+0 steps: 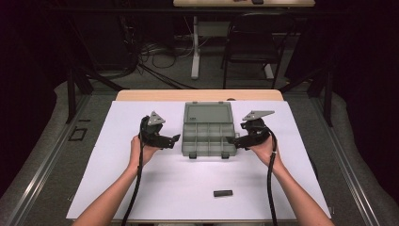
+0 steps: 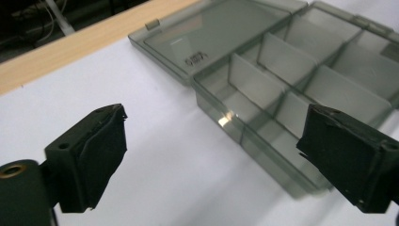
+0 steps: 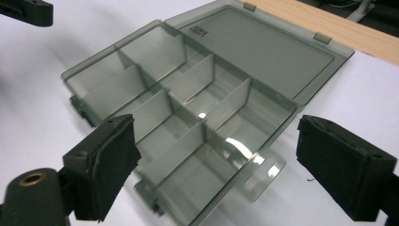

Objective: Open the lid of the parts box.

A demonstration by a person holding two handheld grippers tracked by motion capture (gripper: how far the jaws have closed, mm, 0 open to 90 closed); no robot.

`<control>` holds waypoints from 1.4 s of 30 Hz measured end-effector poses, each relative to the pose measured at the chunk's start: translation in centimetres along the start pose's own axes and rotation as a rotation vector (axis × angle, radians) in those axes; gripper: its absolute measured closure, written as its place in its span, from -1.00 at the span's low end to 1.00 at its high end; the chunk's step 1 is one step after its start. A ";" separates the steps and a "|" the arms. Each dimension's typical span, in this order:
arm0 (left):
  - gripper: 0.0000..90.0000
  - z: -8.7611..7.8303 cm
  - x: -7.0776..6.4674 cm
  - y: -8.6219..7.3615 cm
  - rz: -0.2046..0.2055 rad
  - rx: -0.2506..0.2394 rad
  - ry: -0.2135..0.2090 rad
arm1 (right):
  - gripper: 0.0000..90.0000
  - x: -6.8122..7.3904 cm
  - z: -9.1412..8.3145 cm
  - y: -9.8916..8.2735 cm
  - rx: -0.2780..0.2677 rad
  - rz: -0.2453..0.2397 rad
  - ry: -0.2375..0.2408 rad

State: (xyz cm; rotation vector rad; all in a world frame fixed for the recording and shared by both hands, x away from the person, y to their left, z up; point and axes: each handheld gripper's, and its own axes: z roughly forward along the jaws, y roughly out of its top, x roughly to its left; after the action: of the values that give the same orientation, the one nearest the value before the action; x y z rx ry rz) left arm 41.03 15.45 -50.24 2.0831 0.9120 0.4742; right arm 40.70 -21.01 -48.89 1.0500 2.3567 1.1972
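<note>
A small black bar [image 1: 223, 193] lies lower centre, and above it my left gripper [image 1: 175, 138] and right gripper [image 1: 230, 140], jaws wide, flank the open compartment box [image 1: 208, 129].

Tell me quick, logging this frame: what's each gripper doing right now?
Left gripper: open, holding nothing, beside the organizer box.
Right gripper: open, holding nothing, jaws either side of the box's near corner.

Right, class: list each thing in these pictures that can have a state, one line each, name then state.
Compartment box: lid open and laid flat, compartments empty.
Left tool: open, holding nothing, beside the box.
Right tool: open, holding nothing, beside the box.
Small black bar: lying flat on the white sheet, untouched.
</note>
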 end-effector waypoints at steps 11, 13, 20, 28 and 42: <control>-0.96 -1.6 -1.2 -3.4 0.030 0.029 0.012 | -0.81 2.0 -2.0 -2.1 -0.013 -0.037 0.030; -0.96 -1.8 -1.3 -3.6 0.026 0.027 0.008 | -0.83 2.3 -2.2 -2.5 -0.010 -0.045 0.038; -1.00 -3.1 -2.4 -4.9 0.036 0.020 0.005 | -0.87 3.5 -2.7 -3.8 -0.014 -0.067 0.060; -1.00 -4.2 -2.9 -5.8 0.032 0.009 0.006 | -0.94 4.7 -2.9 -5.6 0.004 -0.092 0.085; -1.00 -5.3 -3.8 -7.2 0.023 -0.003 0.009 | -1.00 5.7 -3.9 -7.1 0.021 -0.121 0.097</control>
State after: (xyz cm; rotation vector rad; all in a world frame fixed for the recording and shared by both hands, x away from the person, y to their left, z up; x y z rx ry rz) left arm 32.17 18.43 -52.73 2.0925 0.8927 0.4974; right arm 31.28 -21.90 -51.73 0.8597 2.4723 1.2070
